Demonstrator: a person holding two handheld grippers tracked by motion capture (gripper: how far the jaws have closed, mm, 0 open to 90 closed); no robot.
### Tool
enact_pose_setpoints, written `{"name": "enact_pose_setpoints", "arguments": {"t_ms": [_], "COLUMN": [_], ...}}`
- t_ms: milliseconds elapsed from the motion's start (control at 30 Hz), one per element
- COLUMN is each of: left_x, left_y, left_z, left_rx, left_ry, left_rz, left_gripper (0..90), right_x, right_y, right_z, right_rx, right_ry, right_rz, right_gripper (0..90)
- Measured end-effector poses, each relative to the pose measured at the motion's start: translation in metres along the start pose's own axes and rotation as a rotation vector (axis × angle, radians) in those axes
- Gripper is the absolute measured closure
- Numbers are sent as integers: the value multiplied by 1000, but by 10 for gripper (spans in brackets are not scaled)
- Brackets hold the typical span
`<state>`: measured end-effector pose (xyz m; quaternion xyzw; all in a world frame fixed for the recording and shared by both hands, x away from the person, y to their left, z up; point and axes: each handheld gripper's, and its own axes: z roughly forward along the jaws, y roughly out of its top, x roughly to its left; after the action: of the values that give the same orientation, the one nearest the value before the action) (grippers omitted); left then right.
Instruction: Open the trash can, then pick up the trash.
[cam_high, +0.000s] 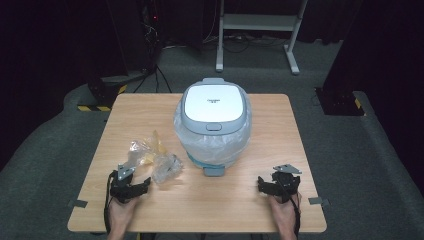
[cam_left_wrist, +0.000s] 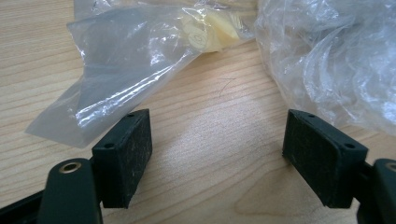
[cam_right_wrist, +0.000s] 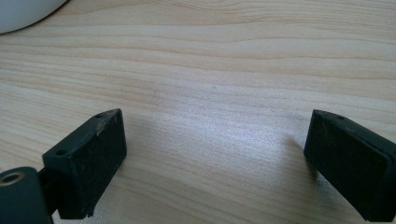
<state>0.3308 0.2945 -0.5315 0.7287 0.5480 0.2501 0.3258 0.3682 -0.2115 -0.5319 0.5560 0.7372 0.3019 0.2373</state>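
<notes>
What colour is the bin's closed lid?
White centre with a pale grey-blue rim, the lid shows best in the high view.

The light wooden table top (cam_high: 200, 200) has pale tan, wavy grain lines. The round bin with its white, grey-rimmed lid (cam_high: 214, 104) is wrapped in a clear, shiny plastic liner (cam_high: 215, 142) with a pale blue band low down. The crumpled clear plastic bags (cam_high: 152, 155) hold something pale yellow. The 2 grippers, left (cam_high: 131, 187) and right (cam_high: 276, 186), are black, each with a grey plate. The floor is dark grey carpet (cam_high: 370, 165).
</notes>
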Motion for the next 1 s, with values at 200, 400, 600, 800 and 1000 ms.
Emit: {"name": "enact_pose_setpoints", "arguments": {"t_ms": [200, 400, 600, 800, 1000], "left_x": [0, 0, 0, 0, 0], "left_y": [0, 0, 0, 0, 0], "left_z": [0, 0, 0, 0, 0], "left_rx": [0, 0, 0, 0, 0], "left_ry": [1, 1, 0, -1, -1], "left_rz": [0, -1, -2, -2, -2], "left_gripper": [240, 240, 241, 242, 242], "right_x": [0, 0, 0, 4, 12], "right_y": [0, 1, 0, -1, -1], "right_z": [0, 1, 0, -2, -8], "right_rx": [2, 1, -5, -19, -51], "right_ry": [4, 5, -6, -18, 27], "right_rz": [1, 6, 8, 14, 21], "right_gripper": [54, 55, 76, 151, 155]}}
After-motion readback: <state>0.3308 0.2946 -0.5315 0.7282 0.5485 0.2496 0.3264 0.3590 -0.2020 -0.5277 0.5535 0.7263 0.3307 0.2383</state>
